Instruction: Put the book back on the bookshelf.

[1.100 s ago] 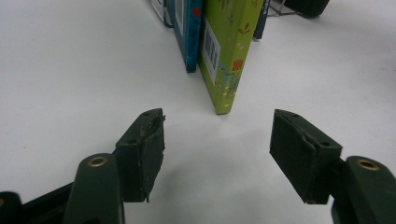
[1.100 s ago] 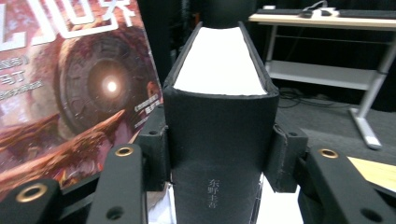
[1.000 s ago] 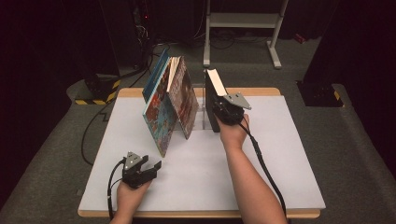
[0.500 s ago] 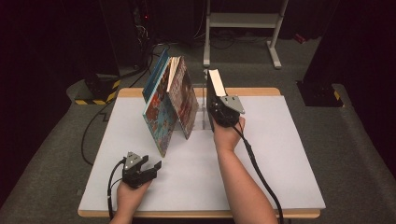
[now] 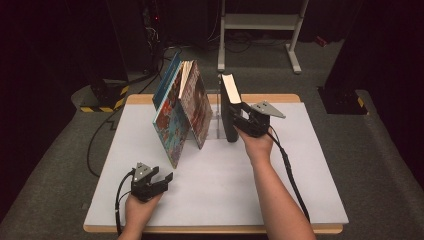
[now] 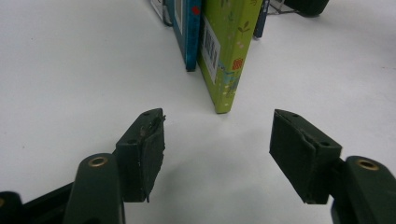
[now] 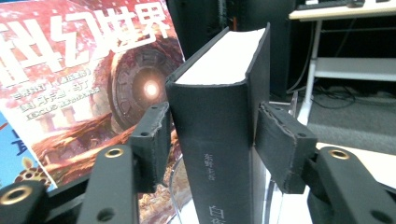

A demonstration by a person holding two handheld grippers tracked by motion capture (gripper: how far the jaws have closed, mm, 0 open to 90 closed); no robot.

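A thick black book [image 5: 230,90] stands upright near the back of the white table [image 5: 300,180]. My right gripper [image 5: 239,119] is shut on the black book's [image 7: 219,154] spine, one pad on each cover, with the white page edges above [image 7: 210,140]. To its left several colourful books [image 5: 182,115] lean together; a red illustrated cover [image 7: 93,70] faces the right gripper view. My left gripper [image 5: 167,179] rests at the front left, open [image 6: 217,149] with nothing between its jaws. It points at the bottom corner of a green book [image 6: 224,51] beside a blue one [image 6: 187,28].
A clear plastic bookend [image 5: 219,125] stands between the leaning books and the black book. Bare white table lies in front and to the right. A metal stand [image 5: 260,22] and cables sit on the dark floor behind the table.
The right forearm has swayed slightly side to side. The black book, the leaning books and both grippers sit about where they were.
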